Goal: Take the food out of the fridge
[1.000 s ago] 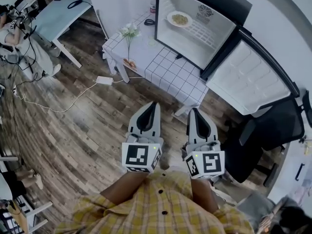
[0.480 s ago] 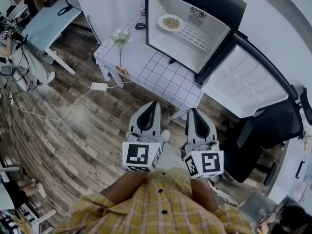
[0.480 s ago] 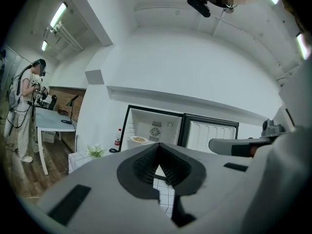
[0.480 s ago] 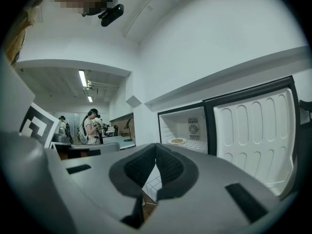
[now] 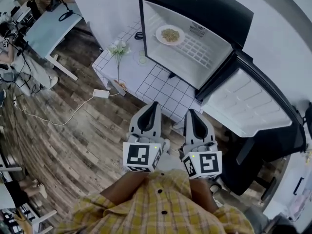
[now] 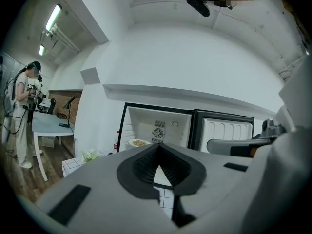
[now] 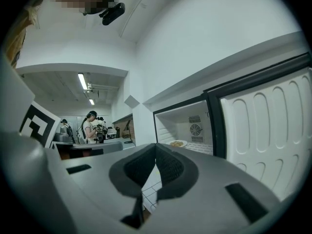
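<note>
One checkered table [image 5: 165,89], flowers [image 5: 118,48] on it, at the open fridge [image 5: 204,9].

From here I see a wood-plank floor [image 5: 73,140] under white walls [image 5: 105,6]. A white, grid-patterned surface [image 5: 163,87] stands against the wall. A pale desk [image 5: 46,30] sits well apart at far left, a black office chair [image 5: 251,167] at right. A white cable [image 5: 68,108] trails across the floor. Strip lights [image 6: 52,17] glow on the ceiling.

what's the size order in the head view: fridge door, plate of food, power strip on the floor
fridge door, largest by far
plate of food, next
power strip, smallest, though not far behind the plate
</note>
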Motion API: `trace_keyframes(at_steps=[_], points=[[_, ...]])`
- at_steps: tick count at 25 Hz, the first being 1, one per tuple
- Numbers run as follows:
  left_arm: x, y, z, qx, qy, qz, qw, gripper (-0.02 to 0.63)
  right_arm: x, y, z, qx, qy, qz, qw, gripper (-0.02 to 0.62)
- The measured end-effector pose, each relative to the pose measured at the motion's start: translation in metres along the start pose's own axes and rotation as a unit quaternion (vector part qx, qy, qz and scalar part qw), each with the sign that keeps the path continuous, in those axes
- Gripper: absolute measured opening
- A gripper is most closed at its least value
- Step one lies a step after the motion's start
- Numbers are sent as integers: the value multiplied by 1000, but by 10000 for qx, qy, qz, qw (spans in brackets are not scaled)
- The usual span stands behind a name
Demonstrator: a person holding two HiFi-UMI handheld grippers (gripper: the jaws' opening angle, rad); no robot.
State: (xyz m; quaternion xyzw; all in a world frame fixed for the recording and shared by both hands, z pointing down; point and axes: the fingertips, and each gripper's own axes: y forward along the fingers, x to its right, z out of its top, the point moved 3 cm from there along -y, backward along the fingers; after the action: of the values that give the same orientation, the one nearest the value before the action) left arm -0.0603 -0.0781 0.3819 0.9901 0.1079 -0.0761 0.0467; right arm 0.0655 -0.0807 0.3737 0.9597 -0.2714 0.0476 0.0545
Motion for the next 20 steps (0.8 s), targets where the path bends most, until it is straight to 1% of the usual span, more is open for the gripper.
trace_keyframes(at_steps=[7,13,17,20], points=[[-5,42,4,-62,60,105,9999,6,24,31,2,-25,114,90,9999,6],[-7,58,7,-86,94,191,9997,6,36,48,1,-71,179,160,9997,6],[-9,66,7,-108,102,169,9997,6,36,53,1,-95,190,164,9996,6],[-8,74,11,-98,103,78,9999,6,40,58,3,-103,159,106,9998,6]])
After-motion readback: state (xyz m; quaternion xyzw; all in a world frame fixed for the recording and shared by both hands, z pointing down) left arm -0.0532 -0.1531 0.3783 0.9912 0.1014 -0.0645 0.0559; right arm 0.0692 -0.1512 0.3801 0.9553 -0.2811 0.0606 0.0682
